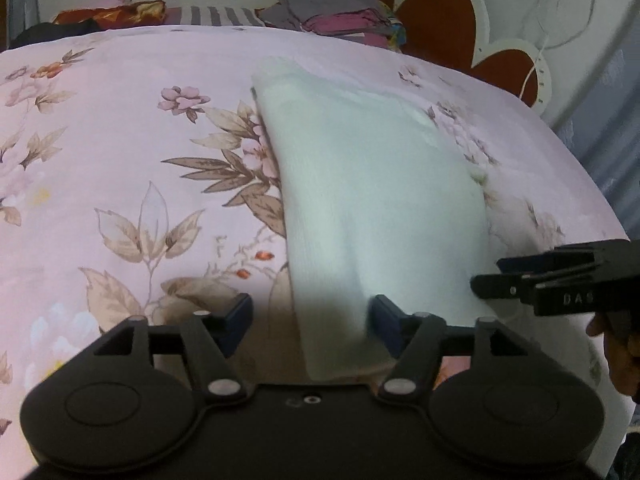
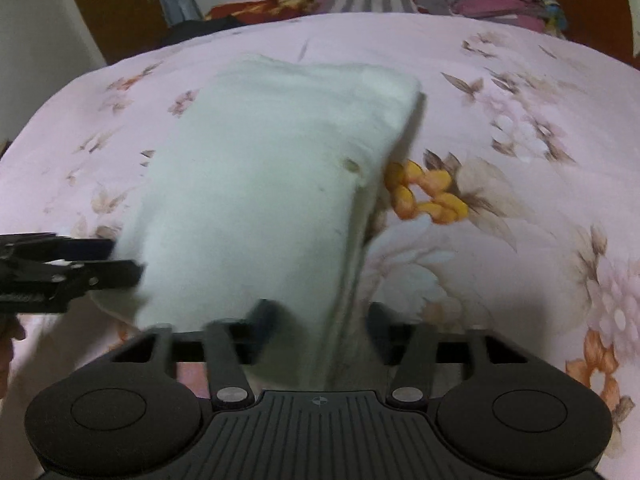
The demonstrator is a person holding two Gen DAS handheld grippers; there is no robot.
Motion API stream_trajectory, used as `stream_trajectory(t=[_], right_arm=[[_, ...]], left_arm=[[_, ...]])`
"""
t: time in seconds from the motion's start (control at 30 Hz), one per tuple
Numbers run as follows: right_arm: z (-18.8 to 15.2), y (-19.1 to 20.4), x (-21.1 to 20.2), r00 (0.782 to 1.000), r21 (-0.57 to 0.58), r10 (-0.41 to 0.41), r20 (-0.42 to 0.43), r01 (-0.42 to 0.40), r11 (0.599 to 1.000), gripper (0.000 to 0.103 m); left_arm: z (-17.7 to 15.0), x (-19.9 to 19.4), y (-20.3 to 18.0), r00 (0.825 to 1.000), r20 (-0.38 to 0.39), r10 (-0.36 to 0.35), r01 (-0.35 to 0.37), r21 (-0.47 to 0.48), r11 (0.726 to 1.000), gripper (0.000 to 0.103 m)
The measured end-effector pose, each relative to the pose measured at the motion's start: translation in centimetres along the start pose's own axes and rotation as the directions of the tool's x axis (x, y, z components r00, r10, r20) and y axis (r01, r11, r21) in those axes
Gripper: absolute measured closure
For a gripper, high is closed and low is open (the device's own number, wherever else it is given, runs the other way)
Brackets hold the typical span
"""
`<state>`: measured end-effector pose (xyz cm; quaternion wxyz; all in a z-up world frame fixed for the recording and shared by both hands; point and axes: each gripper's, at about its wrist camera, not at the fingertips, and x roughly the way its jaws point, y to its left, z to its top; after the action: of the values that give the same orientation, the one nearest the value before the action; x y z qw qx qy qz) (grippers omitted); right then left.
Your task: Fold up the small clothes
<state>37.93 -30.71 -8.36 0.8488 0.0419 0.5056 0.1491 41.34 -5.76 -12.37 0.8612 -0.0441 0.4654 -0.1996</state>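
Observation:
A pale white-green garment lies folded into a long strip on the floral pink bedsheet; it also shows in the right wrist view. My left gripper is open, its jaws straddling the garment's near left edge. My right gripper is open, its jaws straddling the near right edge. Each gripper shows from the side in the other's view: the right gripper at the garment's right corner, the left gripper at its left corner.
A stack of folded clothes in grey, pink and maroon sits at the far edge of the bed. A striped cloth and a red-orange patterned item lie beside it. A heart-shaped headboard rises at the far right.

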Motion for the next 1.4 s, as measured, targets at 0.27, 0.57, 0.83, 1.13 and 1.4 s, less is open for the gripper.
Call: stream_trajectory(t=[0.27, 0.57, 0.83, 1.13, 1.4], right_arm=[[-0.3, -2.6, -4.8, 0.982, 0.180, 0.099, 0.164, -0.128, 0.975, 0.043], [4.2, -10.2, 0.3, 0.926, 0.458, 0.290, 0.241, -0.372, 0.808, 0.043], [5.5, -12.1, 3.9, 0.890, 0.418, 0.406, 0.205, -0.455, 0.787, 0.043], [7.9, -11.1, 6.2, 0.858, 0.349, 0.478, 0.189, -0.514, 0.784, 0.052], [7.7, -8.4, 3.5, 0.895, 0.234, 0.392, 0.211, -0.436, 0.869, 0.069]], left_arm=[[0.2, -2.8, 1.8, 0.995, 0.076, -0.068, 0.073, -0.072, 0.995, 0.015], [6.4, 1.8, 4.0, 0.980, 0.112, -0.164, 0.186, -0.217, 0.958, 0.025], [6.5, 4.9, 6.1, 0.965, 0.067, -0.255, 0.263, -0.314, 0.912, 0.039], [7.8, 7.1, 5.5, 0.956, 0.077, -0.284, 0.293, -0.332, 0.897, 0.049], [8.6, 4.2, 2.2, 0.977, 0.112, -0.181, 0.199, -0.187, 0.962, 0.069]])
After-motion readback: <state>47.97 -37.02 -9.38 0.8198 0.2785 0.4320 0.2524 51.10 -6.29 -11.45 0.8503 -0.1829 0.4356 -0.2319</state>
